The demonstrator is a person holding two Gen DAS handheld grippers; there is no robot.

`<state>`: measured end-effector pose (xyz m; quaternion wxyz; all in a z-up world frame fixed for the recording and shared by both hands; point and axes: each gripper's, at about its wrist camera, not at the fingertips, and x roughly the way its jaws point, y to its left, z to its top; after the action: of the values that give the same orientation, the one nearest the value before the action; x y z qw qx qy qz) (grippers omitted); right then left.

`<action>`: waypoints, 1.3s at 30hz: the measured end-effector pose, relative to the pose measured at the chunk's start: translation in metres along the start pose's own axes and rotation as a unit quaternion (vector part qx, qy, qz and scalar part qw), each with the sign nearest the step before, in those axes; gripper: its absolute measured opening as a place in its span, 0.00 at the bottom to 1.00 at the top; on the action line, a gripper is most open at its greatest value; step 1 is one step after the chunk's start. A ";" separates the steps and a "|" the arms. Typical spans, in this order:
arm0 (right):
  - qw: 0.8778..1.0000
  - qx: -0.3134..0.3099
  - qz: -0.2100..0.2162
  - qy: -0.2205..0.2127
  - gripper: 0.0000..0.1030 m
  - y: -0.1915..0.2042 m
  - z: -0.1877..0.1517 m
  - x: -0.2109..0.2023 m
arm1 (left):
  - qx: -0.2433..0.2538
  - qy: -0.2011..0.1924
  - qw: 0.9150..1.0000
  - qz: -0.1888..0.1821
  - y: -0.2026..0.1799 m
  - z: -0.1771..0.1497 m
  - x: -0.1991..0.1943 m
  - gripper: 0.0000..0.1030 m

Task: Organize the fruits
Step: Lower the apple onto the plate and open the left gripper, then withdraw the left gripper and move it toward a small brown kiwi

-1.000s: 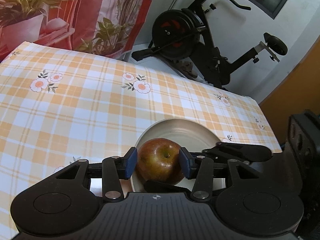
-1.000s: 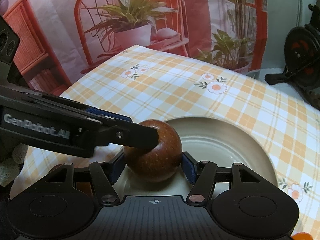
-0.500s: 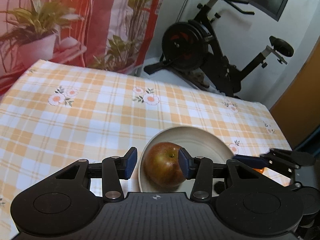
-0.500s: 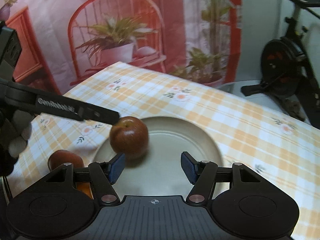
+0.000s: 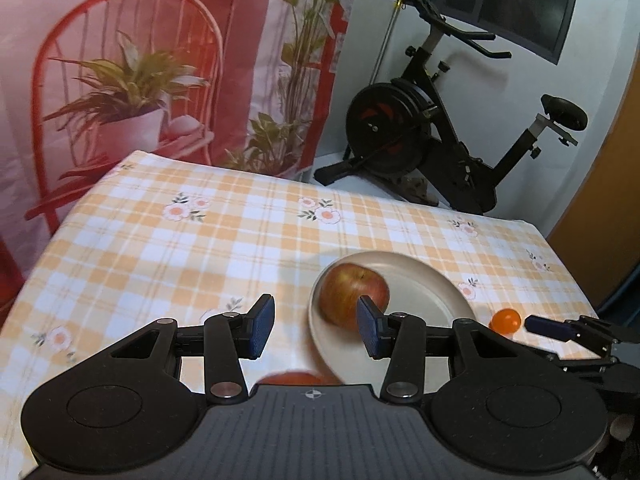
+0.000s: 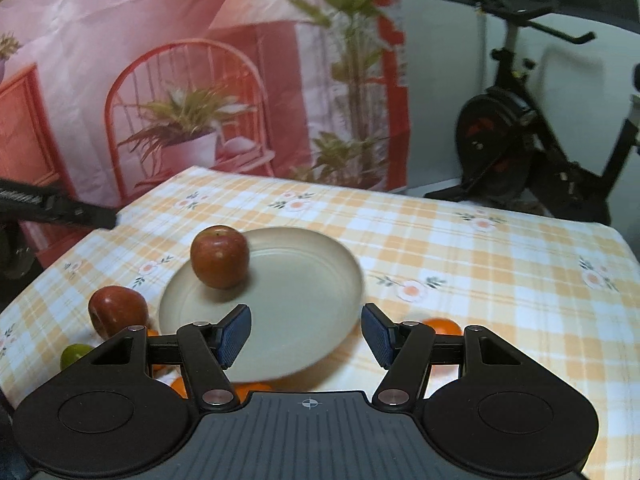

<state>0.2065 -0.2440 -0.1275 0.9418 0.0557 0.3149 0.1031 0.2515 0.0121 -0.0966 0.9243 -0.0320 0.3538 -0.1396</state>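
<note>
the left gripper (image 5: 316,326) stands with fingers spread and nothing between them, as does the right gripper (image 6: 306,336). an apple (image 6: 219,256) sits on the beige plate (image 6: 312,280); a second apple (image 6: 116,312) lies on the checked tablecloth (image 6: 480,280) just beside the plate.

Left gripper (image 5: 316,330) tilts downward, its blue-padded fingers (image 5: 262,332) parted — nothing between them; right gripper (image 6: 306,336) angled down likewise, fingers (image 6: 236,334) spread apart and empty — neither touches anything.

Red apple (image 6: 219,257) on beige plate (image 6: 304,300), second apple (image 6: 117,310) beside, right hand-held gripper (image 6: 306,336) empty.
</note>
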 end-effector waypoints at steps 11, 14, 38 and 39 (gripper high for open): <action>1.000 0.025 -0.011 -0.012 0.56 0.003 -0.029 -0.031 | -0.002 0.010 1.000 0.022 0.005 -0.045 -0.039 0.46; 1.000 0.025 -0.003 -0.011 0.56 0.009 -0.031 -0.034 | 0.001 0.023 0.999 0.025 0.007 -0.058 -0.044 0.46; 1.000 0.028 0.004 0.001 0.55 0.036 -0.054 -0.050 | 0.036 0.095 0.995 -0.008 -0.002 -0.124 -0.050 0.46; 1.000 0.027 0.005 0.001 0.55 0.037 -0.055 -0.050 | 0.038 0.096 0.995 -0.010 -0.003 -0.125 -0.050 0.46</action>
<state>0.1280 -0.2172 -0.1356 0.9393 0.0825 0.3181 0.0990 0.1327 0.0285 -0.1574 0.8849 0.0135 0.4353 -0.1652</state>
